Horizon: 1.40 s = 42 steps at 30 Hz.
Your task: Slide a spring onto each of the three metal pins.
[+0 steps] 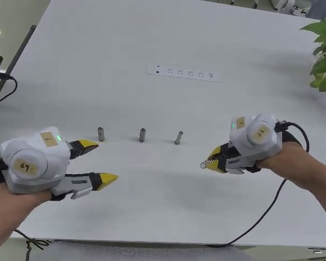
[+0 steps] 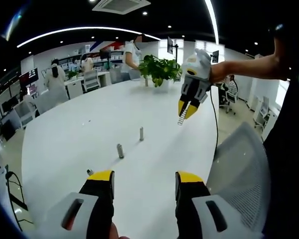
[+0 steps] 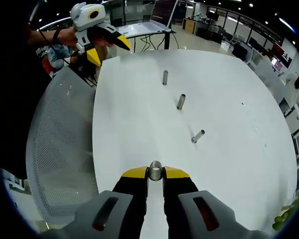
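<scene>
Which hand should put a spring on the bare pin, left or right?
Right. The right hand-held gripper holds a spring and is nearer the bare pin. The left hand-held gripper is open, with nothing in it.

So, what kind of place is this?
Most likely an open-plan office. The work is on a large white table with a power strip on it, a plant stands at one end, and desks with chairs fill the room behind.
</scene>
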### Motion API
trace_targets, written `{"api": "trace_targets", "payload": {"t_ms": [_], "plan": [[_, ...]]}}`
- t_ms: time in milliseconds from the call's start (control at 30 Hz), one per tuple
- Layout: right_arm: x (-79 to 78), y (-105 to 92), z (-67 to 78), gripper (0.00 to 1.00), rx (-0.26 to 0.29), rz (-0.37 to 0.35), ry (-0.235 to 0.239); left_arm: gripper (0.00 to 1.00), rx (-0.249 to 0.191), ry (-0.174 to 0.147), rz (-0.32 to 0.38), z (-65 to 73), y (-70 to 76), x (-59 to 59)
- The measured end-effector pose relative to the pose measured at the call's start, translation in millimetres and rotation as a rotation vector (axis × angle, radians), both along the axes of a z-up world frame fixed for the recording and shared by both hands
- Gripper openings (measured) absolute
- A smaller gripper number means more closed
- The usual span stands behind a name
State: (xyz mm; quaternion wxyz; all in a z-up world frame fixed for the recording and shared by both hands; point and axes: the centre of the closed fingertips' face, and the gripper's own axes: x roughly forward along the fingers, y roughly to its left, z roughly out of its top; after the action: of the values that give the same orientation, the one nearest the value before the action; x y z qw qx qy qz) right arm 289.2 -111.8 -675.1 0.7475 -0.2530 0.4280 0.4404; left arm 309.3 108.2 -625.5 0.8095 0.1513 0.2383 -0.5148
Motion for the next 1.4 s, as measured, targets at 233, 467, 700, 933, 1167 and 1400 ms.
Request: {"api": "trace_targets", "payload": {"t_ms": [233,467,700,933,1167,1400], "plan": [[16.5,-3.4,-1.5,0.09,-0.01,-0.014,0.0,0.48,0.001,0.012,0.04,-1.8,14.0,2.9],[32.1,-5.0,-4.7,0.09,-0.018,-0.033,0.001,0.5,0.005,0.02,0.066,-4.7,24.2,6.2],[42.3,-5.6,-11.9,0.09,-0.036,-0.031,0.017,0.53,-0.001,0.029,0.095,-5.8,33.4,10.1],[53.9,-5.4,-13.7,0.09,-0.053,-0.014,0.021,0.56,0.002,0.039,0.13,-8.8,46.4,13.8],[65.1,-2.4,-13.6,0.09,-0.059,-0.012,0.022,0.59,0.007,0.053,0.164,-12.8,57.8,14.9],[78.7,0.4,-13.3,0.09,-0.061,-0.015,0.016,0.62,0.011,0.062,0.181,-13.7,63.2,14.7]]}}
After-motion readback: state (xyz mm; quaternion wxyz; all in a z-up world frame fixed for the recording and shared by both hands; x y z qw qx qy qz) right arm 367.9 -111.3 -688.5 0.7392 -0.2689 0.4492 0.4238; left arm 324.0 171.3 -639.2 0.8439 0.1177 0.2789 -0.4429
